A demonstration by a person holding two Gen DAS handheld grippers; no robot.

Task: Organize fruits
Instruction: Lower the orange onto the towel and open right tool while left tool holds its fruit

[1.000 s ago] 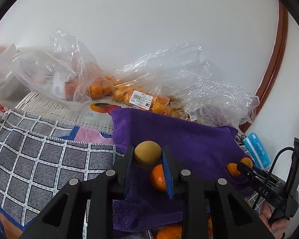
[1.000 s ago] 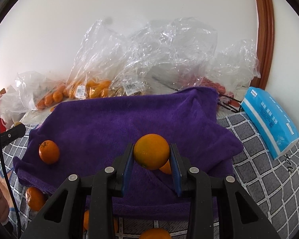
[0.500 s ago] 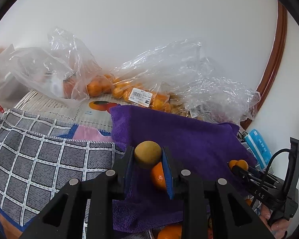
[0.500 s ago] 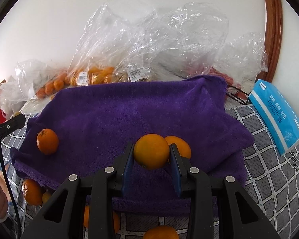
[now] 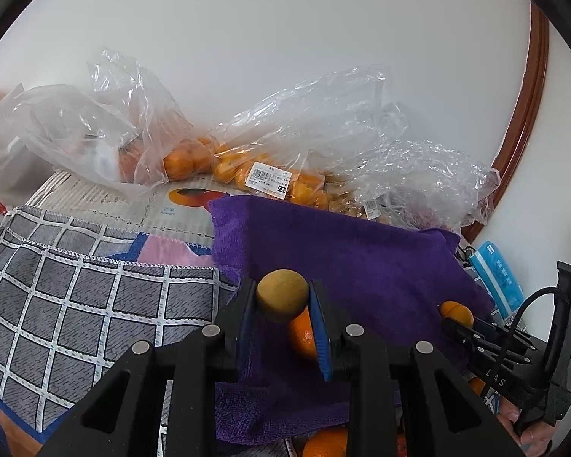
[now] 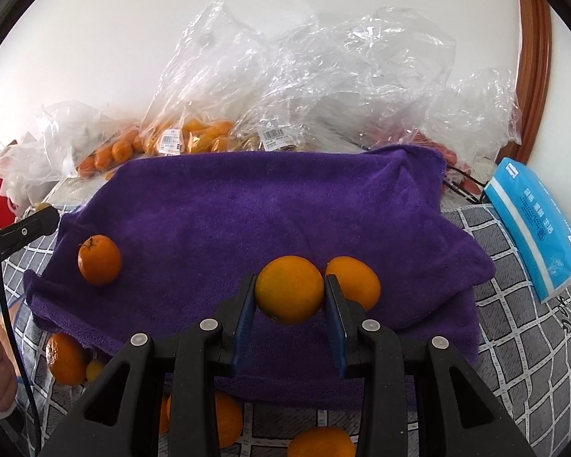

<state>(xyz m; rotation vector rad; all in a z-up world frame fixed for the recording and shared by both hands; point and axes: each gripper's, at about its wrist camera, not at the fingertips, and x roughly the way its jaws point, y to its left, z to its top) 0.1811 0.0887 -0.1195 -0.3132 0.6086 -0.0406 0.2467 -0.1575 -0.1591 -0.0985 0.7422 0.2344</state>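
Observation:
My left gripper (image 5: 282,304) is shut on a dull yellow-brown round fruit (image 5: 281,295), held above the left edge of a purple towel (image 5: 346,262). An orange (image 5: 302,337) lies on the towel just behind it. My right gripper (image 6: 290,297) is shut on an orange (image 6: 289,289) over the towel's (image 6: 270,205) front part. A second orange (image 6: 356,282) lies on the towel right beside it. A small stemmed orange (image 6: 99,259) lies at the towel's left. The right gripper also shows in the left wrist view (image 5: 455,314).
Several loose oranges (image 6: 66,358) lie on the grey checked cloth (image 6: 514,335) in front of the towel. Clear plastic bags of oranges (image 5: 247,167) are piled along the white wall. A blue tissue pack (image 6: 533,224) lies at the right. A brown wooden frame (image 5: 521,114) runs up the right.
The right gripper has moved forward with its orange, so the second orange now shows beside it on the right. The left gripper still holds its fruit, nearly still.

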